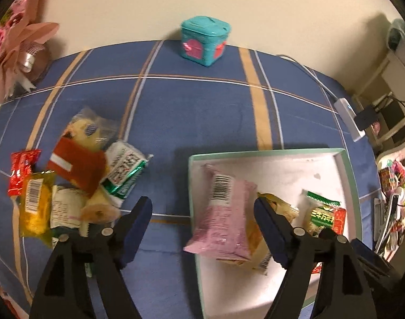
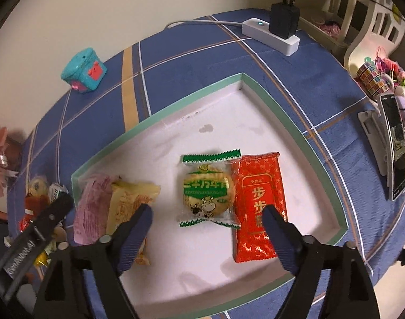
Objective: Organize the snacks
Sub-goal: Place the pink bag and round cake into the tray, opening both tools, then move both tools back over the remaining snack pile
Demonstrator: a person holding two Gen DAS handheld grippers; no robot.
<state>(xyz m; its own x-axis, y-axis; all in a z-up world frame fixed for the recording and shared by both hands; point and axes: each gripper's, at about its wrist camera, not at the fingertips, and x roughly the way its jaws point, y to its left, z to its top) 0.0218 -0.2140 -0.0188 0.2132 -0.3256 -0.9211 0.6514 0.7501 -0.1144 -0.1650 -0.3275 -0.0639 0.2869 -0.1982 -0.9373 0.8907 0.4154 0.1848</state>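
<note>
A white tray with a green rim (image 1: 269, 152) (image 2: 269, 93) lies on the blue checked cloth. In it are a pink packet (image 1: 223, 220) (image 2: 91, 207) hanging over the left rim, a yellow packet (image 2: 130, 199) under it, a green biscuit packet (image 2: 207, 188) (image 1: 322, 212) and a red packet (image 2: 258, 207). My left gripper (image 1: 202, 204) is open above the pink packet, and its pads stand clear of the packet. My right gripper (image 2: 207, 210) is open over the biscuit packet and holds nothing. A heap of loose snacks (image 1: 77, 175) lies left of the tray.
A teal toy box (image 1: 205, 41) (image 2: 83, 70) stands at the far edge by the wall. A white power strip (image 2: 271, 36) with a black plug sits at the back right. A phone on a stand (image 2: 393, 146) is at the right edge, and a pink bouquet (image 1: 13, 47) at the far left.
</note>
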